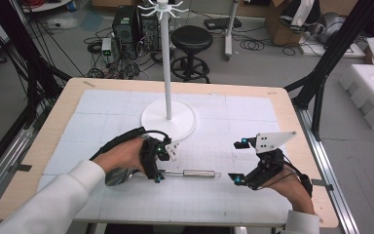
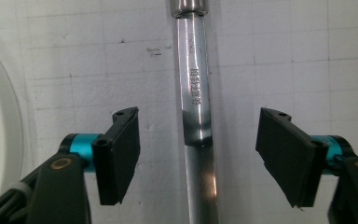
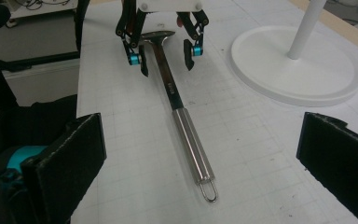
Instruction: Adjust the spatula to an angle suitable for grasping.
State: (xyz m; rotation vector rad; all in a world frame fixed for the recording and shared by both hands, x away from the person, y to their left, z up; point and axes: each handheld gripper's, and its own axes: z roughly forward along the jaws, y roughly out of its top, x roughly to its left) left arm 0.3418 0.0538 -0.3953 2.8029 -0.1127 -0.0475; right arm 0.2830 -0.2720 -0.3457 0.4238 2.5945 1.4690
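Between the left tongs (image 2: 198, 156) jaws: ladle shaft (image 2: 196, 107), flat on desk (image 1: 233, 195), unpinched, jaws part-open | long axis across jaws, hanging loop toward right tongs (image 1: 240, 161) | right tongs wide open, empty, farther off

Left hand-held gripper (image 1: 158, 165) astride ladle (image 1: 175, 173), white stand (image 1: 168, 117)

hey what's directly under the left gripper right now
A metal utensil lies on the white gridded mat, its shaft running between the left gripper's open pads without touching them. The person's hand covers most of its head end in the high view.
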